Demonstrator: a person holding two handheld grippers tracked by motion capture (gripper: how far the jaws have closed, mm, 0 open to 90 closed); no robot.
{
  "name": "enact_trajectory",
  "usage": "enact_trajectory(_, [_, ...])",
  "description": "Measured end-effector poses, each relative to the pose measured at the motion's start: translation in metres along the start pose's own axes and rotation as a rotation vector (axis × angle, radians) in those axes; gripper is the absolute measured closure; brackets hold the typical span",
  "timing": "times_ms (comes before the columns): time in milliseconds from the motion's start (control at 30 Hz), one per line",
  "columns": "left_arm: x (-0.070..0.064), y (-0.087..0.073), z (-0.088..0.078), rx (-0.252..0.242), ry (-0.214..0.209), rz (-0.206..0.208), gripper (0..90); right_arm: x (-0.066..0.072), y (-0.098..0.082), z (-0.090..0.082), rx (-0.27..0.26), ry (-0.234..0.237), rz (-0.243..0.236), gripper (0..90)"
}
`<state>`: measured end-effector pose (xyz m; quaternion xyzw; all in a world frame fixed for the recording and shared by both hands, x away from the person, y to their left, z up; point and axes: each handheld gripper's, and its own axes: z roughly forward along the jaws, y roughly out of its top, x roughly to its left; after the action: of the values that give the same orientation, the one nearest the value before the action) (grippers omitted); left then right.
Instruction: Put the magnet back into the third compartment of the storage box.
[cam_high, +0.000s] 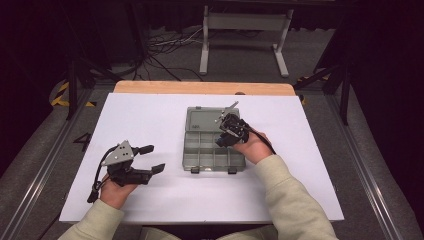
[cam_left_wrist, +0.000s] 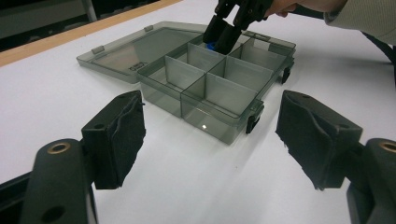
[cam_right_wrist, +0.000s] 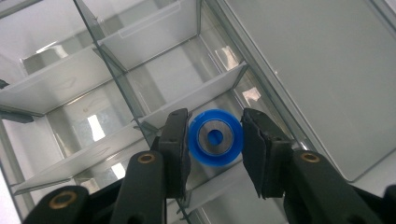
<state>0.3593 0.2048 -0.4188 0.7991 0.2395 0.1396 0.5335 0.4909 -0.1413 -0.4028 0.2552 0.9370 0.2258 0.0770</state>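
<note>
A smoky grey compartment box (cam_high: 200, 150) lies open in the middle of the white table, its lid (cam_high: 202, 120) folded flat toward the far side. My right gripper (cam_high: 223, 140) points down into the tray, in the row next to the hinge. In the right gripper view its jaws (cam_right_wrist: 215, 135) are shut on a blue round disc (cam_right_wrist: 215, 157) with a metal centre, held just over a compartment. The left gripper view shows that blue disc (cam_left_wrist: 211, 45) under the right gripper (cam_left_wrist: 224, 35). My left gripper (cam_high: 156, 158) rests at the table's left, open and holding nothing, facing the box (cam_left_wrist: 205, 93).
The white surface (cam_high: 150, 115) ends at a wooden strip (cam_high: 200, 87) along the far edge. Behind the table, a white metal stand (cam_high: 245, 30) and loose cables (cam_high: 165, 47) sit on the floor. The visible compartments of the box hold nothing.
</note>
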Motion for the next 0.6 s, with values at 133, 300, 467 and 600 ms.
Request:
enact_trajectory(133, [0.0002,0.0001,0.0000,-0.001,0.001,0.003,24.0,0.0007,0.0006,0.0031,0.008,-0.002,-0.002,62.3])
enact_trajectory(300, [-0.0001,-0.0001,0.0001,0.001,-0.003,-0.002,24.0,0.0017,0.0014,0.0063,0.018,-0.004,-0.004,62.3])
enact_trajectory(467, [0.0003,0.0001,0.0003,-0.001,-0.001,0.003,24.0,0.0033,0.0023,0.0101,0.031,-0.011,-0.007,62.2])
enact_trajectory(600, [0.0007,0.0001,0.0003,0.000,0.003,0.005,24.1,0.0034,0.0025,0.0105,0.032,-0.012,-0.009,62.1])
